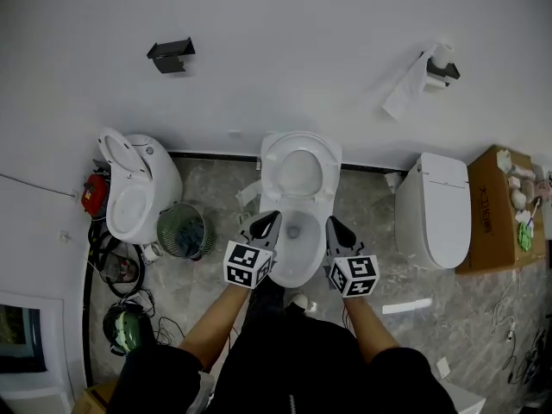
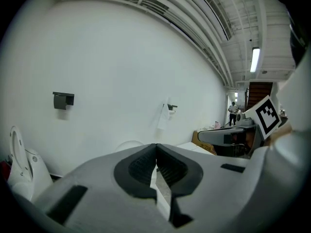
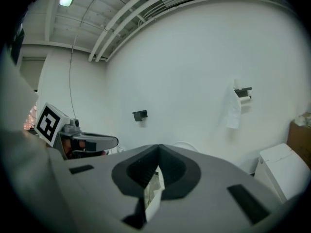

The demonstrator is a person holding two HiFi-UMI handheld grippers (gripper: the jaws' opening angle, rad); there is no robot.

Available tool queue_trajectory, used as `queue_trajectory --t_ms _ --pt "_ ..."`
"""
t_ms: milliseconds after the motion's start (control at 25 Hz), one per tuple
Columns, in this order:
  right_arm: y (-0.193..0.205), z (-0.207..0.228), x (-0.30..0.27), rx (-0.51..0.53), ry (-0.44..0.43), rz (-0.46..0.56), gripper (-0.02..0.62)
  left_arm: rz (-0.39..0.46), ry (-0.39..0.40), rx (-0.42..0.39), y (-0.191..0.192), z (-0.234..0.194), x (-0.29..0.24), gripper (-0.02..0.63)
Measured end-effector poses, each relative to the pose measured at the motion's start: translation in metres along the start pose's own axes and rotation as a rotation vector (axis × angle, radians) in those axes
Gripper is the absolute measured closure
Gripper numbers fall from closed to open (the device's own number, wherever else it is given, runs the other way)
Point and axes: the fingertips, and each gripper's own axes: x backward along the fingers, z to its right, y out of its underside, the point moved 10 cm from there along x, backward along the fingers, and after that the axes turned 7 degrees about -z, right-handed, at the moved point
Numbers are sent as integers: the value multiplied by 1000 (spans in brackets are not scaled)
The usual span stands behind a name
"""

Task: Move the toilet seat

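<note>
Fingers on my left gripper [image 1: 266,224] and my right gripper [image 1: 338,229] are clenched tight on nothing. In each gripper view the dark pads meet at the tip, with only a sliver of something white glimpsed below. They hover over the near part of the white ceramic toilet bowl [image 1: 293,266], the middle one of three, one gripper at each side of it. The white oval plastic toilet seat [image 1: 300,142] stands raised at the far end of that bowl, leaning toward the white wall [image 1: 276,41].

My worry is that closed fingers can only nudge. A seat tipped forward could drop and slam onto the rim, or the smooth plastic could slip off my tips. Print runs along the brown cardboard box [image 1: 487,210] at the right — too small to read — and no brand shows on the toilets.
</note>
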Motion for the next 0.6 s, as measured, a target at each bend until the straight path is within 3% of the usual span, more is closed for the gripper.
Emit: queue_trajectory --t_ms 600 --pt "3 -6 12 18 -3 2 592 6 -2 -7 -1 8 9 604"
